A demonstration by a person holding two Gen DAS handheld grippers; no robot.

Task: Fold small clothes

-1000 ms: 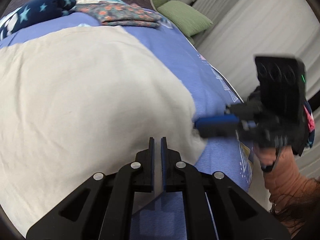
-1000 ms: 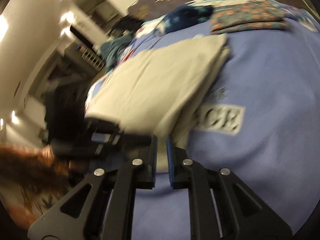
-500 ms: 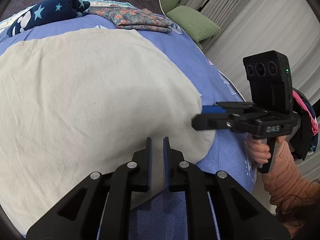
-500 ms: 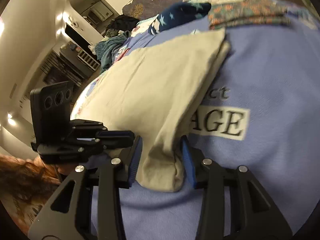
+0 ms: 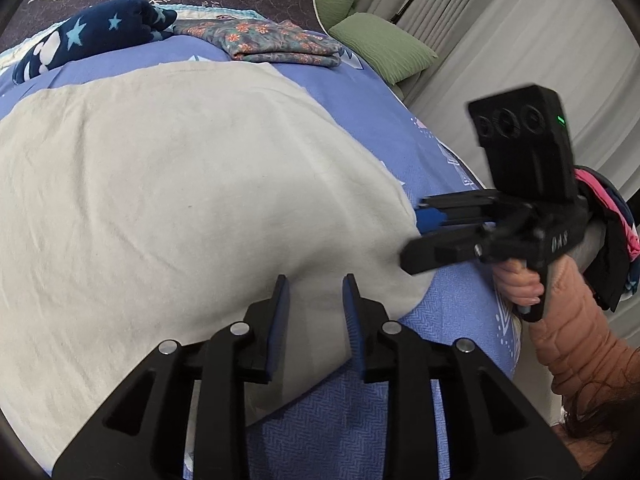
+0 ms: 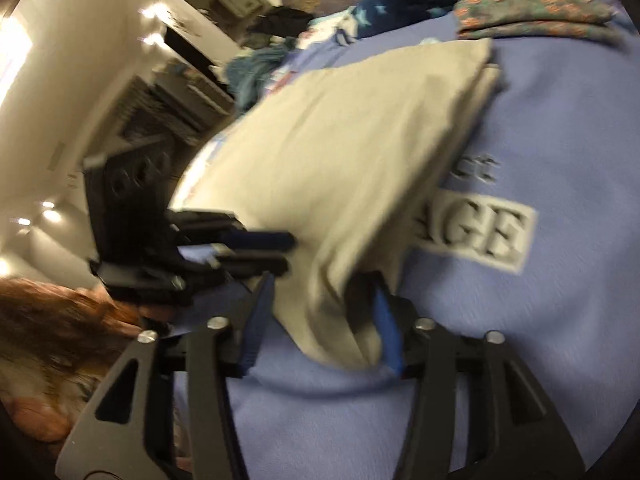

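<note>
Lying flat on the bed (image 5: 448, 312), a beige cloth (image 5: 168, 184), soft matte knit with faint creases, folded over with rounded edges, covers most of the blue woven bedspread. Left tool (image 5: 316, 300): black plastic fingers with blue pads, jaws apart, straddling the near edge of the beige cloth, not pinching it. Right tool (image 6: 320, 312): jaws apart, a bunched corner of the beige cloth (image 6: 340, 184) between the pads; right wrist view blurred, contact with the pads unclear. Same tool seen from the left wrist (image 5: 416, 236) at the cloth's right corner, held by a hand (image 5: 520, 284) in a quilted peach sleeve. Beyond the cloth's far edge: navy fleece garment with pale stars (image 5: 92, 36), bunched, and a floral patterned garment (image 5: 276, 42), folded flat, rectangular. Past that, two ribbed green pillows (image 5: 380, 48). Printed grey block letters (image 6: 476, 232) on the bedspread just right of the cloth, partly covered by it.
</note>
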